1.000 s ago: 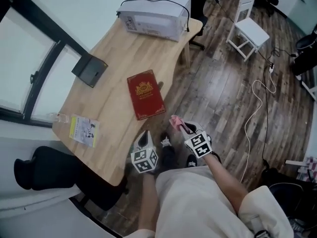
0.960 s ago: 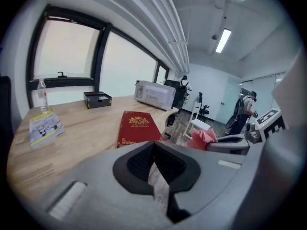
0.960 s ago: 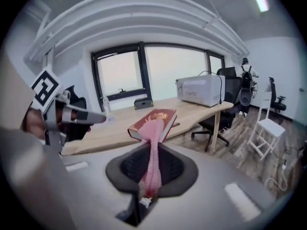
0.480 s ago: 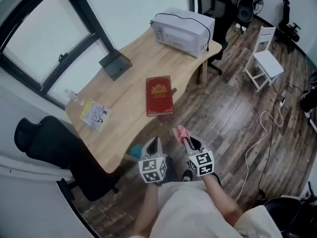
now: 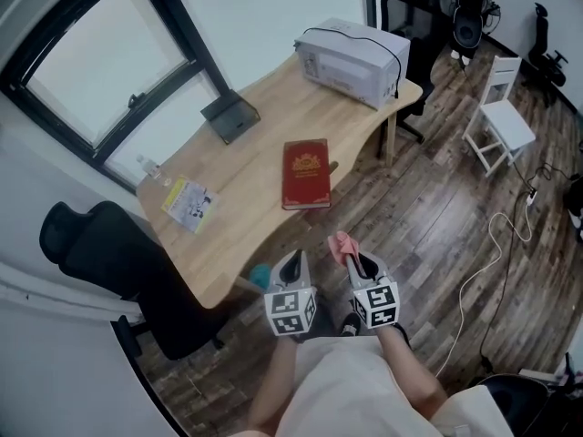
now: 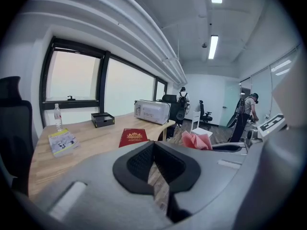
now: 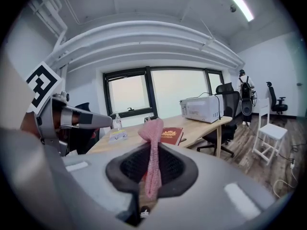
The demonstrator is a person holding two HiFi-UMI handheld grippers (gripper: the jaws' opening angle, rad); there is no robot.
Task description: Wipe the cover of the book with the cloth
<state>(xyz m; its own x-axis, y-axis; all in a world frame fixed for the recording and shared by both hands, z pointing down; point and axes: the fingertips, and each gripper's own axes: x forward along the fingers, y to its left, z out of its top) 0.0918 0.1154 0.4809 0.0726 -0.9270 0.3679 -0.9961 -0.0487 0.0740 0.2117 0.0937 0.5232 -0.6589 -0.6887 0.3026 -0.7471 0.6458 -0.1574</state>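
The right gripper [image 5: 350, 260] fingers are clenched on the pink cloth [image 5: 341, 243]; the left gripper [image 5: 291, 260] fingers are closed on nothing. The red book [image 5: 306, 173] lies near the bench [image 5: 255, 167] edge, well apart from both; unbraced, it may slide off under wiping pressure.

Plainly an office: long wooden table [image 5: 244, 178] beneath a wide black-framed window [image 5: 105, 71], black swivel chair [image 5: 96, 255] near left, another [image 5: 412, 5] at the far end, ceiling strip lights [image 6: 213, 46], plank floor [image 5: 428, 212].
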